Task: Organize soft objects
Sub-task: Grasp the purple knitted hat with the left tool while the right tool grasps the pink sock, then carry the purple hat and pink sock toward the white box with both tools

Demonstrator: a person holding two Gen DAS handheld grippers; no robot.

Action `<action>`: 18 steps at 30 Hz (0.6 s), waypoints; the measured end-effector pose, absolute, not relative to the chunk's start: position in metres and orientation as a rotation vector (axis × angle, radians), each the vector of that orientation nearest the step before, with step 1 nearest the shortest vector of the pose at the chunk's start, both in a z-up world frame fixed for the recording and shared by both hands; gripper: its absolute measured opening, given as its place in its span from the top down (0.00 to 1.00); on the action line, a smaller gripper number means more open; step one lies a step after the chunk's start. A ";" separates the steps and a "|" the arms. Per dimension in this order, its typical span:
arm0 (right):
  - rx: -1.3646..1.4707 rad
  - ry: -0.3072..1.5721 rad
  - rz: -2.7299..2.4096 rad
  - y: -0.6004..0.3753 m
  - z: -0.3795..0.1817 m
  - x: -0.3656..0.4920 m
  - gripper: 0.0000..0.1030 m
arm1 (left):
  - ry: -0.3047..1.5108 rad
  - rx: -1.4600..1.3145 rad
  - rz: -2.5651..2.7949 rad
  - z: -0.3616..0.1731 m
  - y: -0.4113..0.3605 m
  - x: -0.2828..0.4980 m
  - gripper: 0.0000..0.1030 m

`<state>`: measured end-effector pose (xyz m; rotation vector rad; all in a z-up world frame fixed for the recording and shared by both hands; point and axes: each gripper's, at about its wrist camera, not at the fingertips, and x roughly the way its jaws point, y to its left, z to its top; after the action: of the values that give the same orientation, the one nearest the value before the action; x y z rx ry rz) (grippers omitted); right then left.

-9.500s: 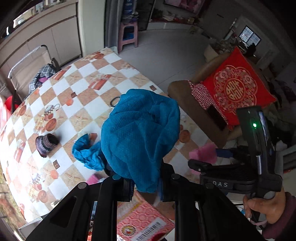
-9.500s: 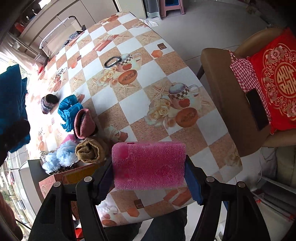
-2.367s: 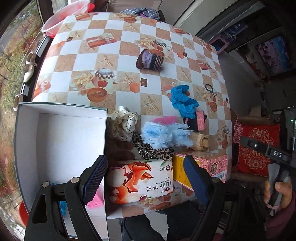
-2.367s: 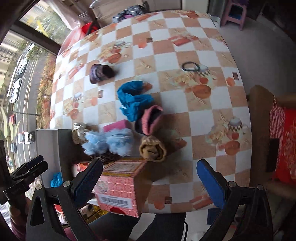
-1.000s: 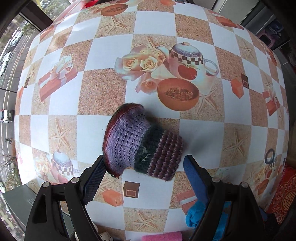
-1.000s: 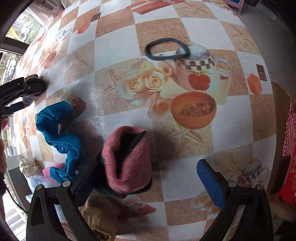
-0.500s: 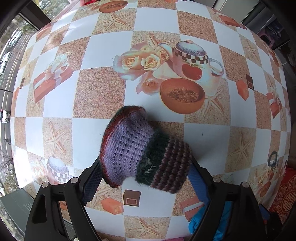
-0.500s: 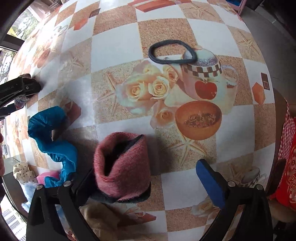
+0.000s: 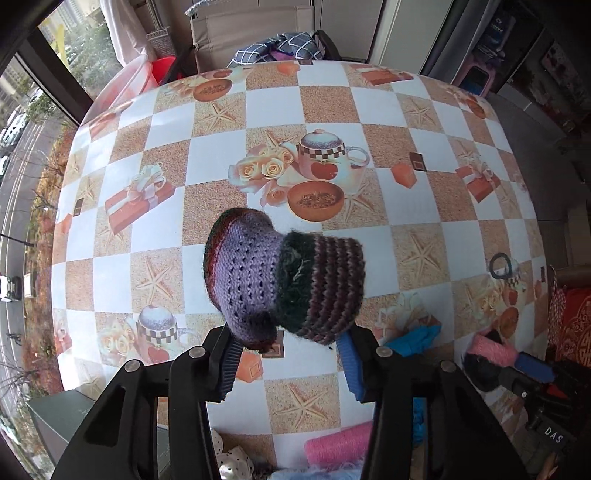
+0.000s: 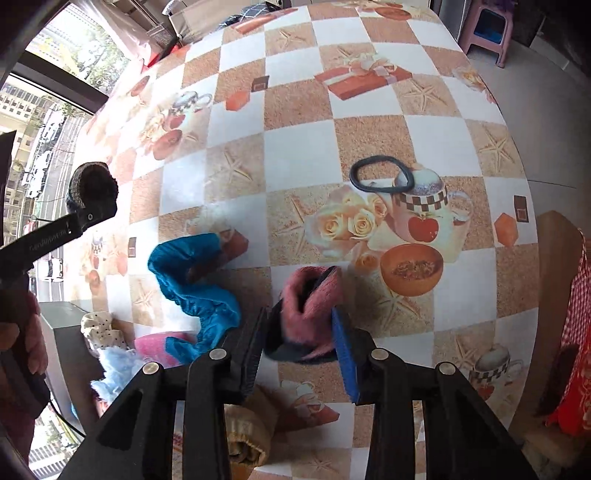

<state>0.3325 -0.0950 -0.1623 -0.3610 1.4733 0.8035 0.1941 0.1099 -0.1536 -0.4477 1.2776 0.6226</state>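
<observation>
The left tongs [image 9: 288, 354] were clamped on the knit hat [image 9: 284, 284], lifted off the worktop [image 9: 406, 206]; the right tongs [image 10: 299, 347] were clamped on the pink sock [image 10: 310, 299] (long axis pointing forward).

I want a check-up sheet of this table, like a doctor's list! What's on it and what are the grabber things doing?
Surface: table under a checkered cloth printed with teapots, roses and starfish.
Job's things: purple knitted hat in the left gripper; pink sock in the right gripper; blue cloth, pink towel, fluffy light-blue piece and tan roll lying on the table.
Clutter: black hair tie.
Grippers: both jaws closed on their items.
Cables: thin dark cable at the right view's lower-left edge.
Surroundings: window, pink stool, red cushion.
</observation>
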 end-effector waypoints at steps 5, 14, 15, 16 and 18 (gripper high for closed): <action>-0.369 1.448 0.815 -0.094 -0.148 0.320 0.62 | 1.256 -0.453 0.594 -0.130 0.088 0.165 0.51; -0.414 1.523 0.730 -0.101 -0.206 0.312 0.24 | 1.257 -0.473 0.572 -0.109 0.062 0.119 0.51; -0.417 1.527 0.727 -0.098 -0.211 0.313 0.24 | 1.261 -0.474 0.572 -0.108 0.060 0.115 0.51; -0.418 1.530 0.720 -0.095 -0.218 0.314 0.24 | 1.266 -0.471 0.572 -0.108 0.057 0.111 0.51; -0.422 1.546 0.702 -0.090 -0.229 0.316 0.30 | 1.281 -0.464 0.569 -0.108 0.052 0.104 0.51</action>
<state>0.3157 -0.0902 -0.2285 -0.4220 1.5461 0.7023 0.1042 0.0520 -0.1084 -0.4643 1.2809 0.5691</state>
